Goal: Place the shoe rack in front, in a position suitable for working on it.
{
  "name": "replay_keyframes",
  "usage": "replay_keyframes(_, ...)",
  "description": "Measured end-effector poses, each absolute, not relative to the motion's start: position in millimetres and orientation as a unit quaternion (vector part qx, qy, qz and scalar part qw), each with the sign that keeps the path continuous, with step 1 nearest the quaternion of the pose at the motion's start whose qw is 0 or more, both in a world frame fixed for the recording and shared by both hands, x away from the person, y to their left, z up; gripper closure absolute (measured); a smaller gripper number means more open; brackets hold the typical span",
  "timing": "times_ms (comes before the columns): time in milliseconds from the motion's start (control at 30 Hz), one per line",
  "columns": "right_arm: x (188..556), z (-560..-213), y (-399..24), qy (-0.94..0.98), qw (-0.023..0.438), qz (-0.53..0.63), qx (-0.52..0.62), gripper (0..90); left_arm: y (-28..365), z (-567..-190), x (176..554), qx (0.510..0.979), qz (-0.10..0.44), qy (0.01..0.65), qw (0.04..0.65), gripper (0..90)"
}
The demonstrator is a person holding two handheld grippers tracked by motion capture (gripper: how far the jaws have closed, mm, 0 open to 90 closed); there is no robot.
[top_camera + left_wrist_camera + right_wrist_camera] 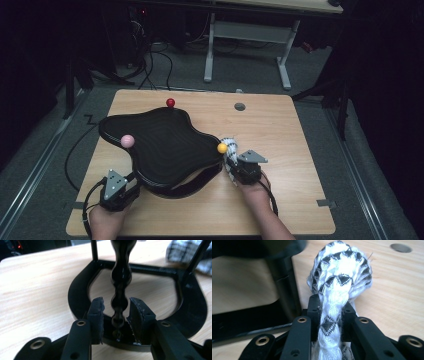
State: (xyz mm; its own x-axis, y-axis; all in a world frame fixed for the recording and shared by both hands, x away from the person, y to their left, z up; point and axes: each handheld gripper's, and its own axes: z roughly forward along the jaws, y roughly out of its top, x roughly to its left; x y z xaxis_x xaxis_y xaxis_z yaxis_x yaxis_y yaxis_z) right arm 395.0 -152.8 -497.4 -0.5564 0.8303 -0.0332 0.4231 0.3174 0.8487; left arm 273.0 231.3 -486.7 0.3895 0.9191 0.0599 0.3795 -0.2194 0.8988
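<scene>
A black stand with a wavy ribbed top [165,145] sits on the wooden table. It carries a red ball [170,102], a pink ball [127,141] and a yellow ball [222,148]. My left gripper [134,179] meets the top's front-left rim. In the left gripper view, my left gripper [116,315] has its jaws close on either side of that thin rim [121,285], above the stand's base frame [195,310]. My right gripper [234,165] is shut on a black-and-white woven rope [231,145] beside the yellow ball. Past the jaws of the right gripper [332,307], the rope's knotted end [339,272] bulges.
A round grommet hole [240,106] lies in the table's far middle. Bare wood stretches to the right of the stand. Beyond the table stands a white-legged desk [250,30] with cables on the grey floor.
</scene>
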Motion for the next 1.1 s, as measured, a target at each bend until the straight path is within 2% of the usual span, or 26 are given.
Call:
replay_keyframes(67,406,-499,-153,0.766,0.24,0.429,0.414,77.4,230,-489,273,0.714,0.313,0.457,0.428,70.3)
replay_keyframes(233,411,-503,-144,0.777,0.232,0.423,0.405,77.5,227,-491,275,0.714,0.31,0.462,0.425,75.0)
replay_keyframes(367,406,-501,-136,0.787,0.235,0.423,0.382,78.8,227,-491,277,0.709,0.305,0.47,0.428,75.5)
replay_keyframes(433,403,-501,-141,0.787,0.216,0.429,0.387,78.9,227,-491,278,0.708,0.303,0.47,0.431,75.7)
replay_keyframes(567,397,-500,-147,0.787,0.224,0.424,0.387,79.0,221,-491,287,0.713,0.3,0.464,0.433,75.5)
replay_keyframes(1100,345,-504,-245,0.737,0.263,0.406,0.471,78.5,133,-491,354,0.75,0.255,0.39,0.469,74.6)
